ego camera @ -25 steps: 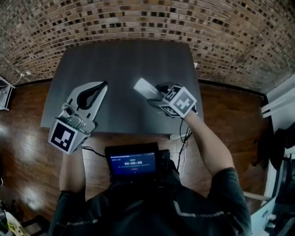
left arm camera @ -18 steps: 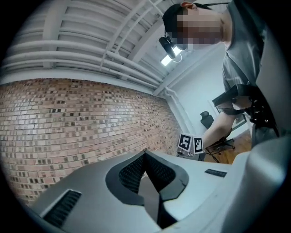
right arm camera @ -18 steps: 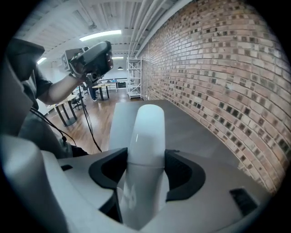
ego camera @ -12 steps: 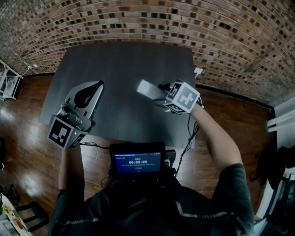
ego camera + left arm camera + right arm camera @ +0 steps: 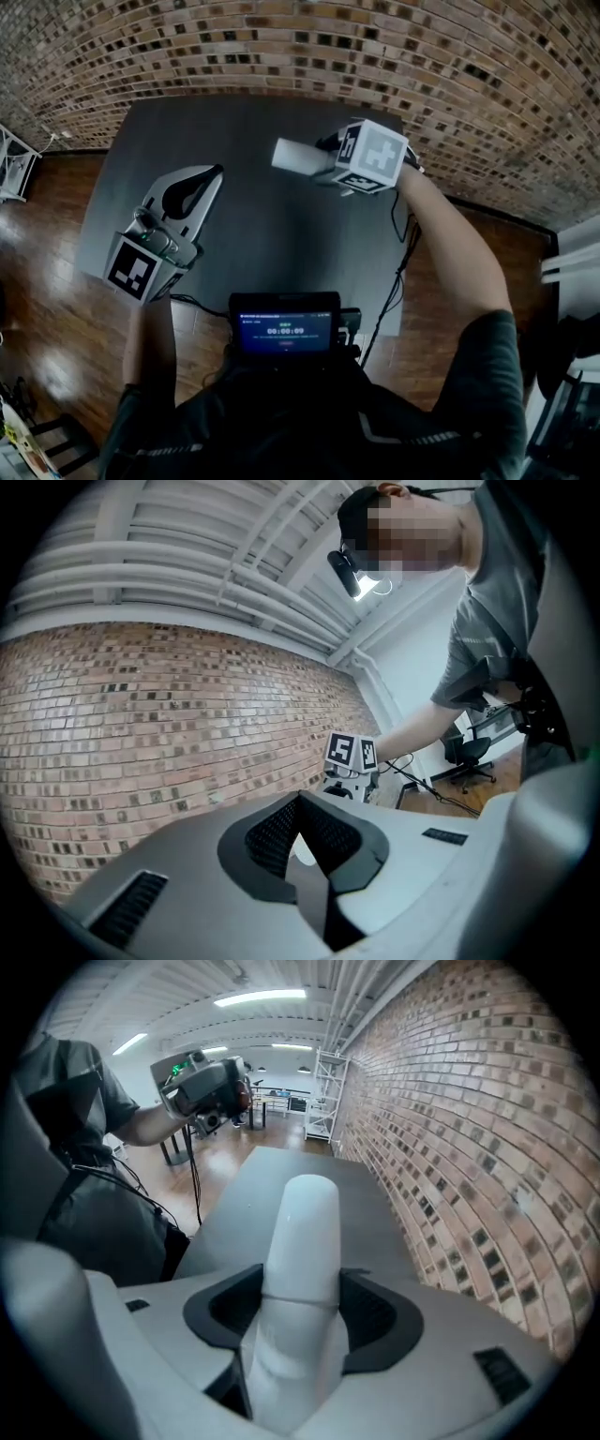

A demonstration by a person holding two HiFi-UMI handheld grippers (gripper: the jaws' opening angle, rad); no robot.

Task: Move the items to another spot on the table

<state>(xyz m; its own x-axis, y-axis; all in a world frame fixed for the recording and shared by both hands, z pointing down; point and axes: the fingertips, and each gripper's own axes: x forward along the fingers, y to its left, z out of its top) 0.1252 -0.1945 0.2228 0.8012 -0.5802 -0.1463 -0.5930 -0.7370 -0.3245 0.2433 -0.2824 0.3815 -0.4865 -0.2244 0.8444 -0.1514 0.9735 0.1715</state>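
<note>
Head view: nearest the person's chest sits a small black screen with a blue display (image 5: 286, 330). Beyond it, the left tool (image 5: 208, 176) hangs over the dark grey rectangular surface (image 5: 253, 234), its jaws together with nothing between them. Farther off, the right tool (image 5: 326, 157) grips a smooth white round-ended plastic cylinder (image 5: 295, 157), held above the surface's far right part. A brown brick wall (image 5: 281, 42) stands behind.

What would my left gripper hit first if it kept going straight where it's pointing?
Most likely the right gripper or the white tube it holds, just right of the left gripper's line; missing those, the brick wall. Depth is unclear.
</note>
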